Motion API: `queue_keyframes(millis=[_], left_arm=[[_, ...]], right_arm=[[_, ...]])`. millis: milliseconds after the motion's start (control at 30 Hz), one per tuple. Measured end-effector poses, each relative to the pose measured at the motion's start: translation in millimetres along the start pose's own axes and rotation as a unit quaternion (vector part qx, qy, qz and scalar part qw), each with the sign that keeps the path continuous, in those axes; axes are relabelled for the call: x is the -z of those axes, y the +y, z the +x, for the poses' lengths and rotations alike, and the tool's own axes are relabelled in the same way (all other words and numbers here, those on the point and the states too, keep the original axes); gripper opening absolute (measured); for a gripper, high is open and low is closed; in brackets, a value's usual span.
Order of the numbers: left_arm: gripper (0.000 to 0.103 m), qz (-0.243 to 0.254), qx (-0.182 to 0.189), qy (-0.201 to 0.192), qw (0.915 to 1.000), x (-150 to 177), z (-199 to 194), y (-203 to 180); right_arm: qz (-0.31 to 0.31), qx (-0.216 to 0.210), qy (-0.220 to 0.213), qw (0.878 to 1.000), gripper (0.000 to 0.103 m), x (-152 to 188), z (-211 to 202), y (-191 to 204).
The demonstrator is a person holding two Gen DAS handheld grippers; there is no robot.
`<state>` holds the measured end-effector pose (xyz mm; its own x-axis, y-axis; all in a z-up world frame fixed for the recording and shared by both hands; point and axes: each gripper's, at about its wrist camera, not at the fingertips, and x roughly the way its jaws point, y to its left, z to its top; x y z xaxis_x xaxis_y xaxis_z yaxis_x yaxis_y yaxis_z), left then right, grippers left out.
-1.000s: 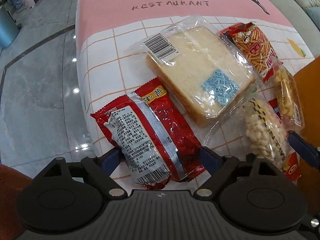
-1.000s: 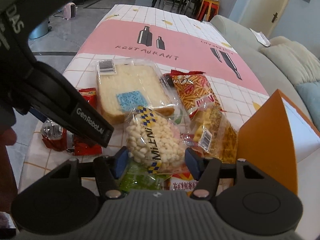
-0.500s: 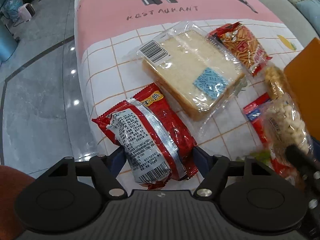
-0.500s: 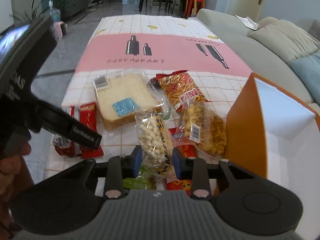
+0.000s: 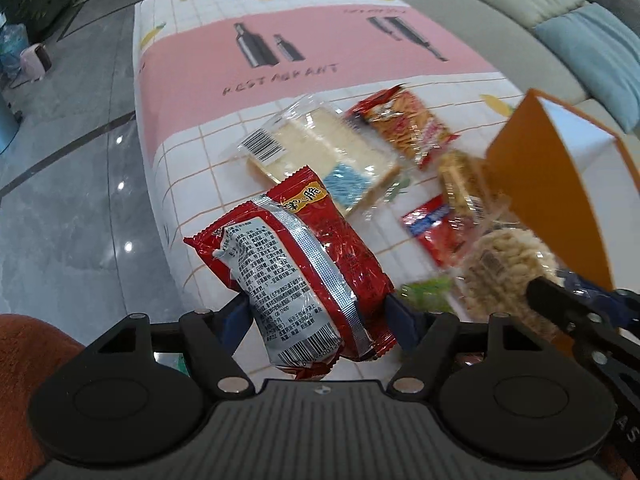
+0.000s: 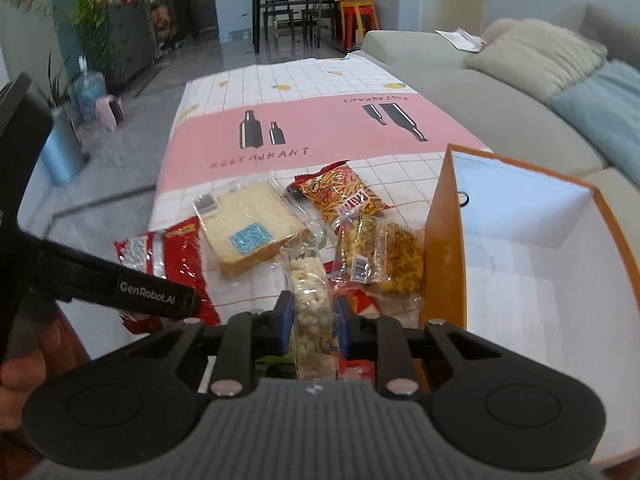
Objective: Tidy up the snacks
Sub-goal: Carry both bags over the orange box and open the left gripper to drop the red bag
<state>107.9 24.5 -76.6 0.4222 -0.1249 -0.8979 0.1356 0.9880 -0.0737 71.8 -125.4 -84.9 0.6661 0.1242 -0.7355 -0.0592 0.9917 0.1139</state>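
Observation:
A red foil snack packet (image 5: 296,276) hangs above the near table edge, and my left gripper (image 5: 318,316) is shut on its lower half with the jaws wide apart. My right gripper (image 6: 312,316) is closing its jaws on a clear bag of white puffed snacks (image 6: 310,292); both blue pads press its sides and it is raised off the pile. That bag (image 5: 504,268) also shows in the left wrist view, beside an open orange box (image 6: 444,248) with a white inside.
On the checked tablecloth (image 6: 332,128) lie wrapped sliced bread (image 6: 252,224), a bag of stick snacks (image 6: 344,196), a yellow snack bag (image 6: 384,260), a small red packet (image 5: 436,228) and a green packet (image 5: 428,292). A sofa (image 6: 480,108) runs along the right; floor lies left.
Both grippers rose, pulling back from the table. The red packet left the cloth in the left jaws. The right jaws narrowed onto the puffed snack bag and lifted it.

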Motion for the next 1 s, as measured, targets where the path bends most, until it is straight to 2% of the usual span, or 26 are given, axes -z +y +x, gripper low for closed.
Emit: queue_keyframes(millis=[167, 600, 767, 1000], left_arm=[[0.082, 0.019, 0.012, -0.019, 0.9996, 5, -24, -11], [0.082, 0.046, 0.021, -0.077, 0.9958, 1, -81, -31], [0.082, 0.070, 0.034, -0.103, 0.9916, -9, -100, -51], [0.082, 0.126, 0.062, -0.128, 0.9818, -21, -113, -98]], right_arm=[[0.003, 0.005, -0.011, 1.000, 0.020, 2, -18, 2], [0.020, 0.002, -0.080, 0.997, 0.020, -12, -75, -8], [0.029, 0.011, -0.106, 0.994, 0.020, -21, -96, -23], [0.038, 0.053, -0.121, 0.990, 0.020, -28, -113, -56]])
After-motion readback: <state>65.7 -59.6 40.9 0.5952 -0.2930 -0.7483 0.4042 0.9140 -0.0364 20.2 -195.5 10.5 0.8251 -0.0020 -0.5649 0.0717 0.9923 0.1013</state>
